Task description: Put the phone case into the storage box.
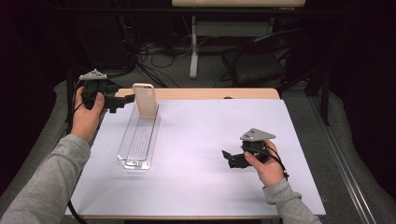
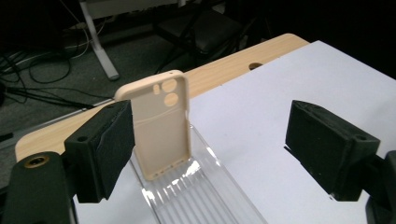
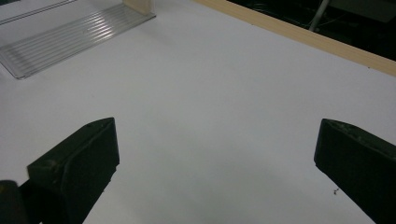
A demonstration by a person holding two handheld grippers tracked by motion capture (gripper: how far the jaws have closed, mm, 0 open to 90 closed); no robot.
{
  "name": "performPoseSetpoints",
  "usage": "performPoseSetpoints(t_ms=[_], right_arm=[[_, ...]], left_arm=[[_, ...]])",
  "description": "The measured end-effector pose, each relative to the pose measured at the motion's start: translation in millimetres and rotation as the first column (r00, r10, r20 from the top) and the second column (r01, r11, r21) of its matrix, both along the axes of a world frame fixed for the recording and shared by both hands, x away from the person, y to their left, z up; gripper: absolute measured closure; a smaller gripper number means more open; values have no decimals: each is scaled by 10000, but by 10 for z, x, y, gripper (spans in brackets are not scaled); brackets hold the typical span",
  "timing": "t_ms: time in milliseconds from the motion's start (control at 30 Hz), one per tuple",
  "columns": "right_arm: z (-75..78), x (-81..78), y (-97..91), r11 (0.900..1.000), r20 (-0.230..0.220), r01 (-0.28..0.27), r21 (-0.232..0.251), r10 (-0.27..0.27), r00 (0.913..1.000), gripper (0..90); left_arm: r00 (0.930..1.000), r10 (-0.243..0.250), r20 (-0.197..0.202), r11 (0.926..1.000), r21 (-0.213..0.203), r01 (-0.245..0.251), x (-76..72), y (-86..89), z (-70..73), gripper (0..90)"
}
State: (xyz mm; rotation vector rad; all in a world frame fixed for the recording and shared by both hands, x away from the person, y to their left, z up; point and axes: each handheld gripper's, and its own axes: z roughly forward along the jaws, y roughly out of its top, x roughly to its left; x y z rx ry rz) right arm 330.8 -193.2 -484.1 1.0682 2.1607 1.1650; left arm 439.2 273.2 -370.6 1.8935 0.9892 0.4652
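Note:
A beige phone case point(image 1: 144, 100) stands upright at the far end of a clear ribbed tray point(image 1: 139, 140) on the white table sheet. In the left gripper view the case point(image 2: 163, 130) shows its inner side and camera cut-outs, just beyond the left jaw. My left gripper point(image 1: 127, 100) is at the case's left, level with it, and its jaws are wide apart with nothing between them point(image 2: 224, 149). I cannot tell if a jaw touches the case's edge. My right gripper point(image 1: 229, 158) hovers open over bare sheet point(image 3: 215, 158), with the tray point(image 3: 65, 37) far off.
The white sheet point(image 1: 210, 140) covers a wooden table whose far edge point(image 1: 210, 93) shows a small hole. Beyond it are a dark chair point(image 1: 254, 65), a desk leg point(image 1: 193, 46) and floor cables point(image 1: 154, 51). Grey floor flanks both sides.

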Motion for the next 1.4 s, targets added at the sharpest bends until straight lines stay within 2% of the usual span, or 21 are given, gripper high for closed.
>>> performPoseSetpoints(t_ms=[200, 400, 633, 900, 1133, 1400], right_arm=[[42, -29, -32, 9999, 41, 98, 79, -98, 9999, 0], [93, -66, -69, 9998, 186, 189, 93, -190, 9996, 0], [105, -118, -120, 9995, 194, 246, 205, -250, 9995, 0], [131, -217, -193, 9985, 302, 367, 407, -379, 9988, 0], [140, -320, -280, 9969, 374, 534, 573, -556, 9978, 0], [104, -411, -360, 9958, 372, 704, 580, -726, 9967, 0]], left_arm=[[9996, -244, 126, 9996, -140, 246, -127, -65, -8, 159], [9986, -465, 264, 9989, 56, 464, -258, -112, -27, 160], [9969, -757, 212, 9967, -264, 762, -430, -163, -81, 160], [9926, -1141, 420, 9933, -148, 1148, -670, -231, -134, 160], [9886, -1441, 443, 9876, -565, 1465, -890, -282, -192, 160], [9859, -1582, 544, 9861, -429, 1606, -1059, -355, -306, 160]])
